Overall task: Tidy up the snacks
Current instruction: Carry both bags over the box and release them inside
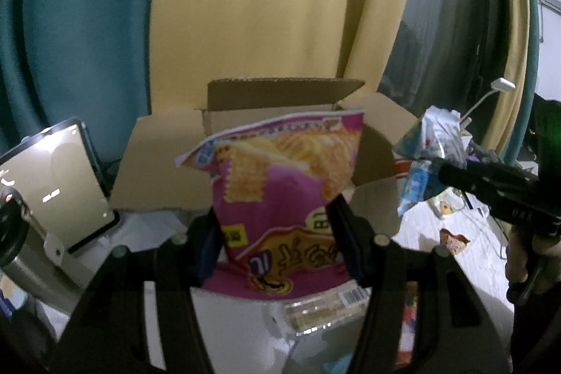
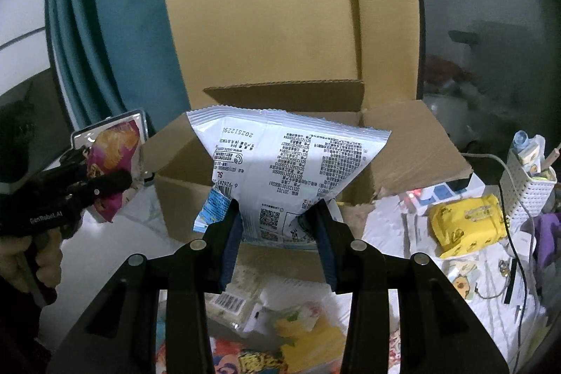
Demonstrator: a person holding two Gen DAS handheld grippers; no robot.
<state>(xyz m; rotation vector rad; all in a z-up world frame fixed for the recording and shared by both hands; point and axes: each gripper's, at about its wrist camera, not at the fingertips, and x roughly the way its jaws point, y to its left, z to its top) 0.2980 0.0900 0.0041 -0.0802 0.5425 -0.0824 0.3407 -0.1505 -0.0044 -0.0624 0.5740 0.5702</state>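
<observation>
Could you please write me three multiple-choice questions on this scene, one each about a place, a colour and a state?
1. Where does the cardboard box stand relative to the two held bags?
A. behind them
B. on top of them
C. inside one of them

2. What is the main colour of the bag in the left gripper?
A. green
B. magenta
C. black

3. What state are the box flaps in?
A. taped shut
B. folded open
C. torn off

Answers:
1 A, the box rises behind the magenta snack bag and the white snack bag.
2 B, its printed front is magenta.
3 B, the flaps spread outward.
</observation>
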